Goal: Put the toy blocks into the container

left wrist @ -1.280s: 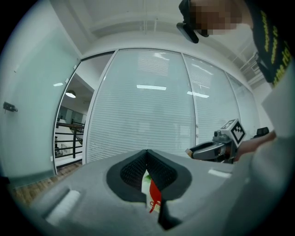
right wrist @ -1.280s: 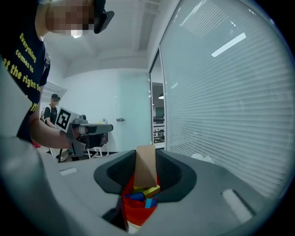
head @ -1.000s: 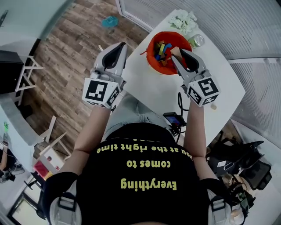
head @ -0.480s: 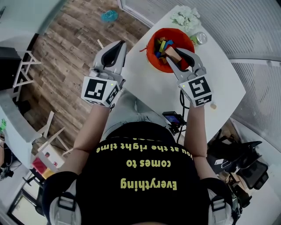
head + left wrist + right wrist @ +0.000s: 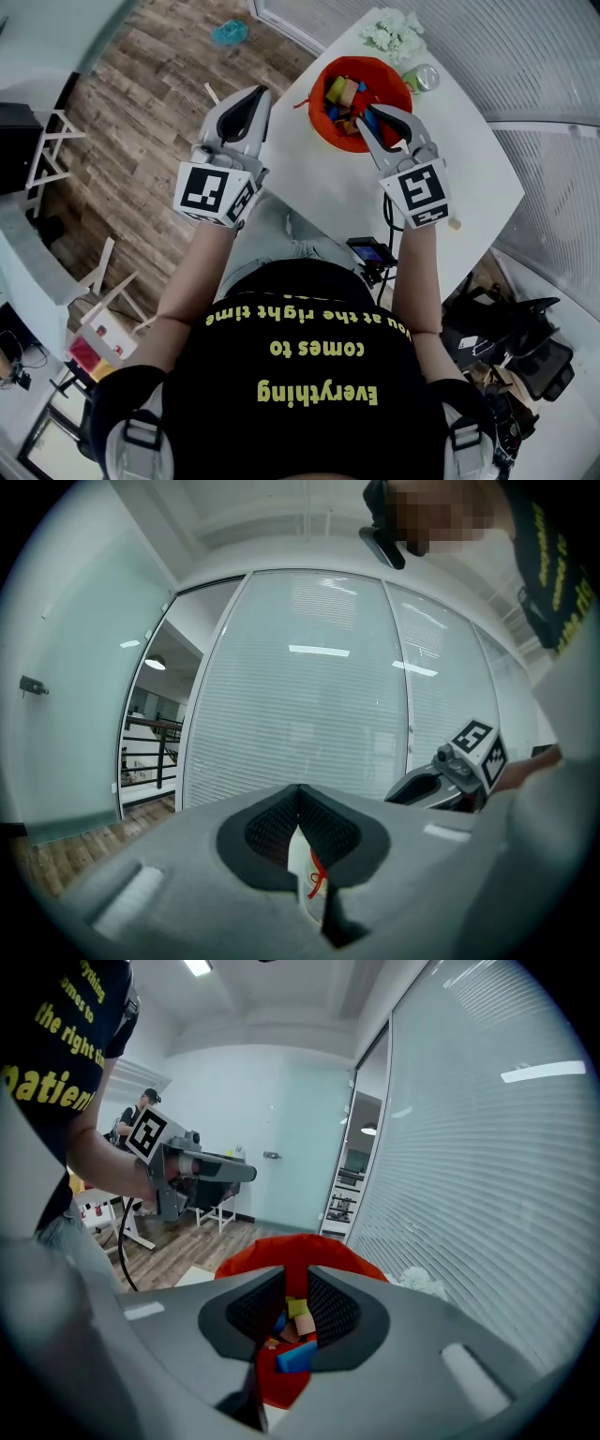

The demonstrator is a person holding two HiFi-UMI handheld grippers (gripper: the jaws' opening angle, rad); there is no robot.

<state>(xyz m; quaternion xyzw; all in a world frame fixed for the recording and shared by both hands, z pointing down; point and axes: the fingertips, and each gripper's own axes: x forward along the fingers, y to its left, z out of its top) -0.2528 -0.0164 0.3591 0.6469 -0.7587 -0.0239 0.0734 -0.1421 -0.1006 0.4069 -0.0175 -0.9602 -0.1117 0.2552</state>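
A red-orange soft container (image 5: 321,86) stands on the white table (image 5: 319,187), with several coloured toy blocks (image 5: 343,91) inside. My right gripper (image 5: 373,114) hangs over its near rim and tilts down into it. Its jaws have just been closing; a narrow gap is left and nothing is between them. Through that gap in the right gripper view (image 5: 297,1279) I see the container (image 5: 281,1249) with a blue block (image 5: 296,1356) and a yellow-green block (image 5: 301,1311). My left gripper (image 5: 256,96) is held level off the table's left edge, shut and empty (image 5: 300,794).
Behind the container lie a white crumpled bundle (image 5: 394,33) and a round tin (image 5: 423,81). A small black device with a cable (image 5: 371,253) sits at the table's near edge. Wooden floor (image 5: 141,112) lies left of the table, with a teal object (image 5: 231,33) on it.
The tan wooden block held in the right jaws has dropped into the container. The right gripper sank a little and rolled, and its jaws narrowed. The left gripper stayed put.
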